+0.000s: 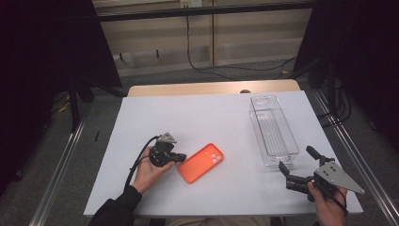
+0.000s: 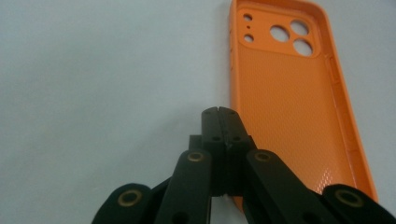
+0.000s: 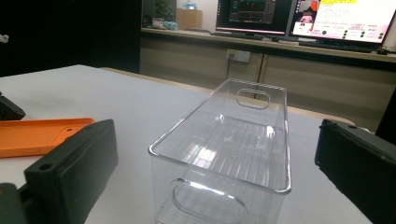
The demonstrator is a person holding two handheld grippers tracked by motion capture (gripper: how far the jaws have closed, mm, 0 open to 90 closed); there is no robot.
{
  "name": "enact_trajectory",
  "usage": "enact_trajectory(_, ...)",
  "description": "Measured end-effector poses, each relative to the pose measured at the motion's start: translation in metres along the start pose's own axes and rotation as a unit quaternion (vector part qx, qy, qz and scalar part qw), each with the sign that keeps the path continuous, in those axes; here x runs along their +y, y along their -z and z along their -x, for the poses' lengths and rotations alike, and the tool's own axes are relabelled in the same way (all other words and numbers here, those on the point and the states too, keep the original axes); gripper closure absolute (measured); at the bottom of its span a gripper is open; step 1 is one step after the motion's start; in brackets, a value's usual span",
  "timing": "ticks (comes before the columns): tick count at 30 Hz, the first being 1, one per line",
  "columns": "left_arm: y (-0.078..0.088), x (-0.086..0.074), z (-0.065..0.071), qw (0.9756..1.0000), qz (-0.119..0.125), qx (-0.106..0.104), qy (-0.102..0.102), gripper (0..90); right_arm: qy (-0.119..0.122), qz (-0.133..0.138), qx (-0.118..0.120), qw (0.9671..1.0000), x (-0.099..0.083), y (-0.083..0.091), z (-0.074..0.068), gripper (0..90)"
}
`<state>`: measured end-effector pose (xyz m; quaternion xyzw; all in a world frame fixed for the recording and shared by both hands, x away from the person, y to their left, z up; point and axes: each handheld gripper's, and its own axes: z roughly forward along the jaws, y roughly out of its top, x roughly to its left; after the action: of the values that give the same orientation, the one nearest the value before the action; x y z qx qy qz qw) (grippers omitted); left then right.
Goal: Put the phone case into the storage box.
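Note:
An orange phone case [image 1: 201, 162] lies hollow side up on the white table top, left of middle near the front. My left gripper [image 1: 180, 159] is held low just left of it. In the left gripper view its jaws [image 2: 218, 112] are pressed together with nothing between them, right beside the long edge of the case [image 2: 289, 93]. My right gripper [image 1: 297, 160] is at the front right with its jaws spread wide, pointing at the near end of an empty clear plastic bin [image 1: 273, 129]. The right gripper view shows the bin [image 3: 219, 170] between its open fingers [image 3: 70, 172] and the case [image 3: 37, 135] at the left.
The white sheet [image 1: 188, 113] covers a wooden table whose far edge shows beyond it. Metal rails run along both sides. Cables lie on the floor behind. Monitors [image 3: 303, 14] stand on a counter far back in the right gripper view.

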<state>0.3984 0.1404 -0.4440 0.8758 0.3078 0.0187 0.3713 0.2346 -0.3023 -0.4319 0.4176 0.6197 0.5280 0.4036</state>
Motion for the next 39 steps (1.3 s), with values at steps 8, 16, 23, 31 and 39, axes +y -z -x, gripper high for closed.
enact_trajectory(8, 0.005, 0.001, -0.002, 0.9995, 0.03, 0.012, -0.004, 87.5, 0.001, 0.001, 0.0, 1.0, 0.0, 0.0, 0.0, 0.0)
enact_trajectory(16, 0.011, 0.001, -0.003, 0.9984, 0.053, 0.02, -0.002, 77.4, 0.001, 0.001, 0.0, 1.0, 0.0, 0.0, 0.0, 0.0)
enact_trajectory(23, 0.015, 0.001, -0.001, 0.9972, 0.069, 0.026, -0.012, 65.2, 0.0, 0.003, -0.001, 1.0, 0.0, 0.001, 0.0, 0.0)
enact_trajectory(31, 0.02, 0.0, -0.001, 0.9952, 0.088, 0.041, -0.013, 46.8, 0.0, 0.002, -0.002, 1.0, 0.0, 0.002, 0.0, 0.0)
enact_trajectory(39, 0.027, -0.002, 0.003, 0.9929, 0.095, 0.064, -0.032, 21.6, -0.001, 0.001, -0.002, 1.0, 0.0, 0.002, 0.0, 0.0)
